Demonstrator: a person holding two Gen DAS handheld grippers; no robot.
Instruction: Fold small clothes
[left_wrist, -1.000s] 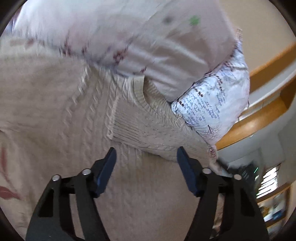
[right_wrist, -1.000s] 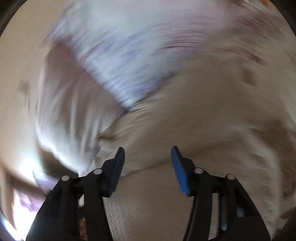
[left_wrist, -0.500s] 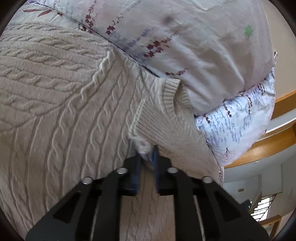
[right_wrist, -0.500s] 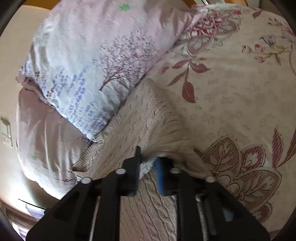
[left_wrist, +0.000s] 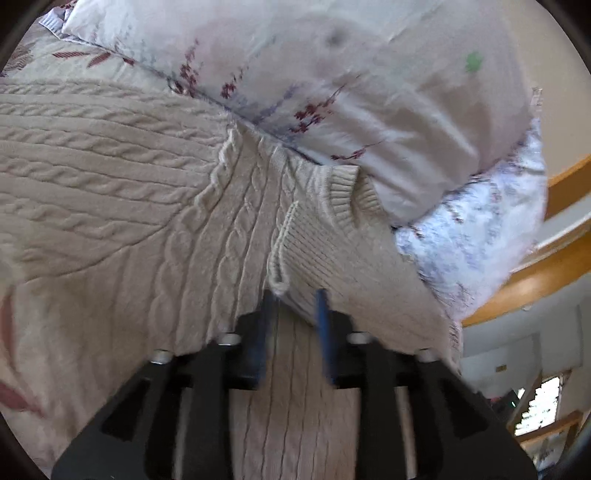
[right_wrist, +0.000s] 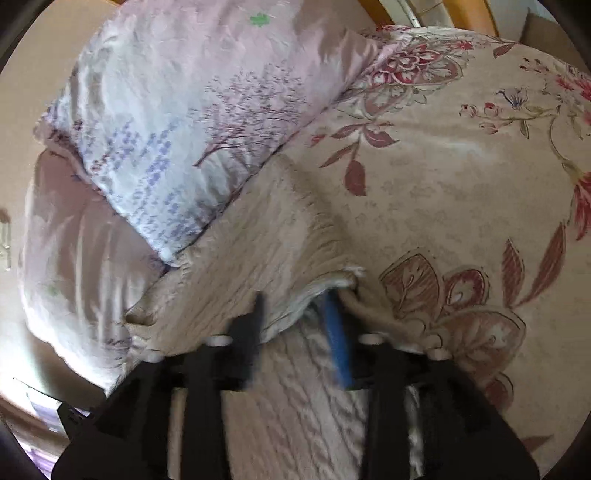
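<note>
A cream cable-knit sweater (left_wrist: 122, 192) lies spread on a flowered bedspread, its far edge against the pillows. My left gripper (left_wrist: 293, 299) sits at the ribbed edge (left_wrist: 314, 251) of the sweater with its jaws a small way apart, the knit between them. In the right wrist view the sweater (right_wrist: 251, 258) has a folded part lifted. My right gripper (right_wrist: 295, 306) stands at the fold's edge, jaws a small way apart around the fabric.
Two pale flowered pillows (left_wrist: 332, 92) lie at the head of the bed, also in the right wrist view (right_wrist: 177, 122). The flowered bedspread (right_wrist: 461, 184) stretches to the right. A wooden bed frame (left_wrist: 535, 269) runs behind the pillows.
Both grippers closed on the sweater edges half a second ago. Now both sets of jaws have parted somewhat, and both views are blurred by motion.
</note>
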